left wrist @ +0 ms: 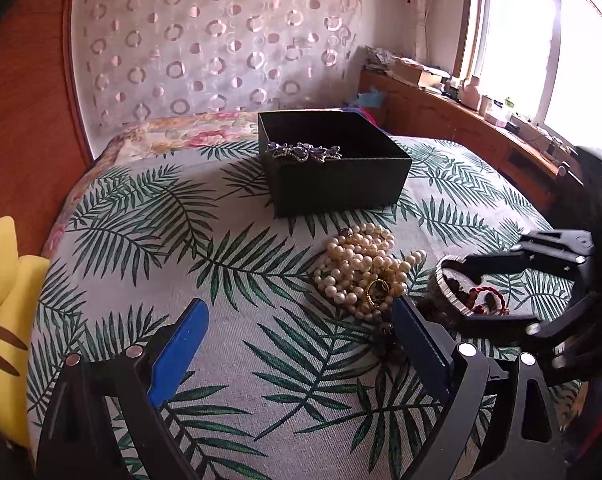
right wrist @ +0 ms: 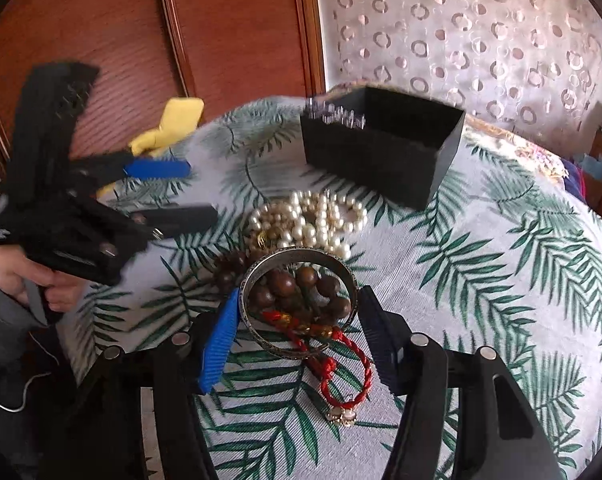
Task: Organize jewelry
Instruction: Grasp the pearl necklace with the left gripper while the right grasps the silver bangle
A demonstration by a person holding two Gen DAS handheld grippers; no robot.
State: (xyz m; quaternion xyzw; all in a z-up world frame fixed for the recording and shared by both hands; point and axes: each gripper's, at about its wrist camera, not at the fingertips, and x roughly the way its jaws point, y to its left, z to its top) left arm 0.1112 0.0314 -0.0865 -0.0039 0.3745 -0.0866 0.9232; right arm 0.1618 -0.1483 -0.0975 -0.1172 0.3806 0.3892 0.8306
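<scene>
A black open box [left wrist: 341, 168] [right wrist: 385, 148] stands on the leaf-print cloth, with a dark jewelled brooch [left wrist: 303, 153] draped over its near-left rim. A heap of pearl necklaces [left wrist: 361, 272] [right wrist: 313, 224] with a gold ring [left wrist: 377, 290] lies in front of it. A silver bangle [right wrist: 343, 270] [left wrist: 445, 284] lies over brown wooden beads [right wrist: 293, 288] and a red cord bracelet [right wrist: 357, 364]. My right gripper [right wrist: 301, 336] is open, its fingers on either side of the bangle. My left gripper [left wrist: 297, 340] is open and empty, just left of the pearls.
A yellow cushion [left wrist: 5, 320] [right wrist: 169, 128] lies at the cloth's left edge by a wooden wardrobe [right wrist: 141, 40]. A cluttered wooden shelf [left wrist: 481, 120] runs under the window at the right. A patterned curtain [left wrist: 221, 40] hangs behind.
</scene>
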